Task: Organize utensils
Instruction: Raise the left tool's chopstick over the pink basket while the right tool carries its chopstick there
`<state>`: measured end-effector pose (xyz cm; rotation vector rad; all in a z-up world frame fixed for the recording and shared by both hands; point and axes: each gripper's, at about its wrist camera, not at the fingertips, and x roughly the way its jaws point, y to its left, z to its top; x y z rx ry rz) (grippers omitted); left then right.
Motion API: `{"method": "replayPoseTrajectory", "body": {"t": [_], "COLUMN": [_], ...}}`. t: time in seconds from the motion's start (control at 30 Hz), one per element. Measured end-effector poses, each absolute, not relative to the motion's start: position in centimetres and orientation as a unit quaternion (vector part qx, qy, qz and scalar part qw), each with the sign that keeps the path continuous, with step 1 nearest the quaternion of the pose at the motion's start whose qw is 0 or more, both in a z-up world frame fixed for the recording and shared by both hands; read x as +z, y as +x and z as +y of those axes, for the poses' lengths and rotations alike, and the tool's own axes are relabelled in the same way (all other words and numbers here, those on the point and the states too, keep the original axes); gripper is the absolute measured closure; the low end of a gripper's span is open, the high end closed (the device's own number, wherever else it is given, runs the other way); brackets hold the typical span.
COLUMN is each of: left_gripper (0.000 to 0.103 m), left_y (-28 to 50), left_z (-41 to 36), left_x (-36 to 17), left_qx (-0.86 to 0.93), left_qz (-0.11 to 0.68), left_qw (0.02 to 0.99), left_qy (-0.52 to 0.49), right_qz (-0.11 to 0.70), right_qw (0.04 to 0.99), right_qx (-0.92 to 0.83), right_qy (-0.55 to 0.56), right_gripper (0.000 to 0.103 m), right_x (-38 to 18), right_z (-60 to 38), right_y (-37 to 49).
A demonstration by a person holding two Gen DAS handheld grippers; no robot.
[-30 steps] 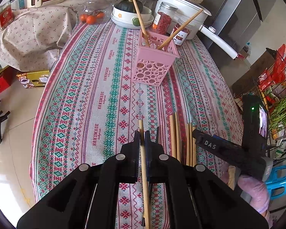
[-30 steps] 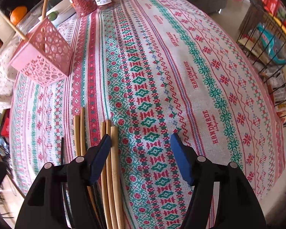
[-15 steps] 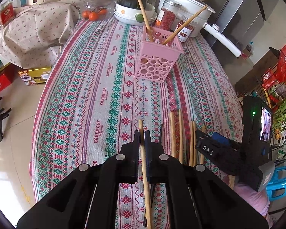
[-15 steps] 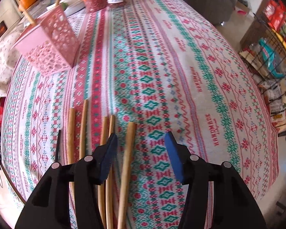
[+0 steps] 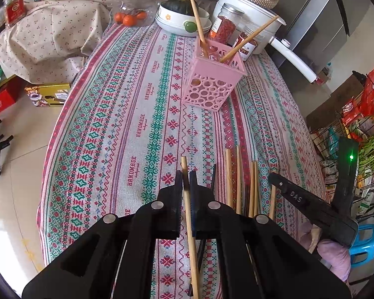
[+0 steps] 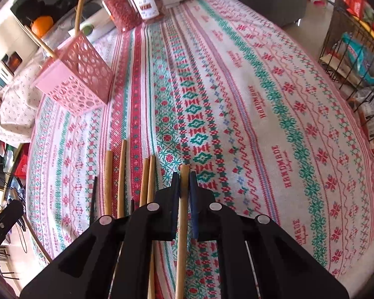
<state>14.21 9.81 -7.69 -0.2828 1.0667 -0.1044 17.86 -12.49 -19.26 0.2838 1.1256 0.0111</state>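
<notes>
Both claws tilt steeply toward the tablecloth (image 5: 142,114), left claw (image 5: 186,182) and right claw (image 6: 184,182) each clamped on a chopstick (image 5: 190,224).

Left gripper (image 5: 186,182) angled steeply down, jaws clamped tight on a wooden chopstick (image 5: 190,229) running lengthwise betw. the pads. Right gripper (image 6: 184,182) also pitched down, jaws just snapped shut on a second chopstick (image 6: 182,236) (tip poking out past the fingertips). Seen from left cam: right gripper body low at right, gloved hand (image 5: 332,254) behind it.
</notes>
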Motion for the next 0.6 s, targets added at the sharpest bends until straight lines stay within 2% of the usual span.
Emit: {"method": "replayPoseTrajectory", "body": {"t": [0.6], "left_gripper": [0.099], "left_y": [6.5], "left_z": [11.7], "left_x": [0.4], "left_qx": [-0.052], "left_qz": [0.358], "left_qw": [0.920], "left_qy": [-0.152], "right_qz": [0.342], "right_qw": [0.918], "right_qx": [0.097], "right_qy": [0.177], "right_gripper": [0.095], "right_x": [-6.2], "right_z": [-16.1], "right_y": [7.5]}}
